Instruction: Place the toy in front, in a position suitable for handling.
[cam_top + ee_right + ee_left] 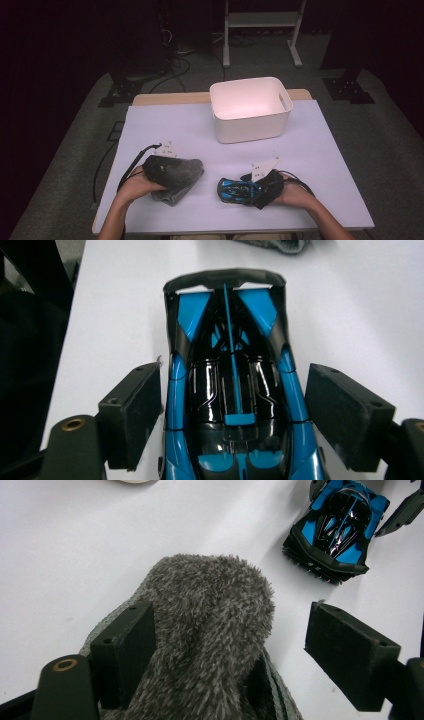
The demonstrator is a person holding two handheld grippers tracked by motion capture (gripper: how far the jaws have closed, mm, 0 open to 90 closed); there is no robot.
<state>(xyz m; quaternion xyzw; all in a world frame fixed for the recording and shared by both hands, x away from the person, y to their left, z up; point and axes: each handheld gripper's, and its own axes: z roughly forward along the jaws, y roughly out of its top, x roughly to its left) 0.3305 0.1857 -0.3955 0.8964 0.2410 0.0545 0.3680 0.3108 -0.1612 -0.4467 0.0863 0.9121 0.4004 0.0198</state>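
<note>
Left hand (pixel 131 186) at the near left of the worktop (pixel 165 125), holding the left gripper (pixel 167 167) over a grey fuzzy cloth (pixel 182 180). The cloth lies bunched on the white surface. In the left gripper view the cloth (pixel 210 630) sits between the jaws: the left-hand pad touches its side, the right-hand pad stands clear of it with bare worktop showing in the gap. Jaws released, not pressing the cloth. Centre, toward the far edge: white plastic bin (pixel 250 109) with a slot handle, upright, well apart from both grippers. Right of the cloth, near the front edge: blue and black toy car (pixel 235 191), lying flat on the worktop, apart from the cloth. Right hand (pixel 295 192) holds the right gripper (pixel 250 187) around the car. In the right gripper view the car (pixel 232 405) lies lengthwise between the jaws, tail wing pointing away from the camera; left-hand pad just beside the car's flank, right-hand pad with a narrow gap. Jaws spread, straddling the car, not clenched on it.
</note>
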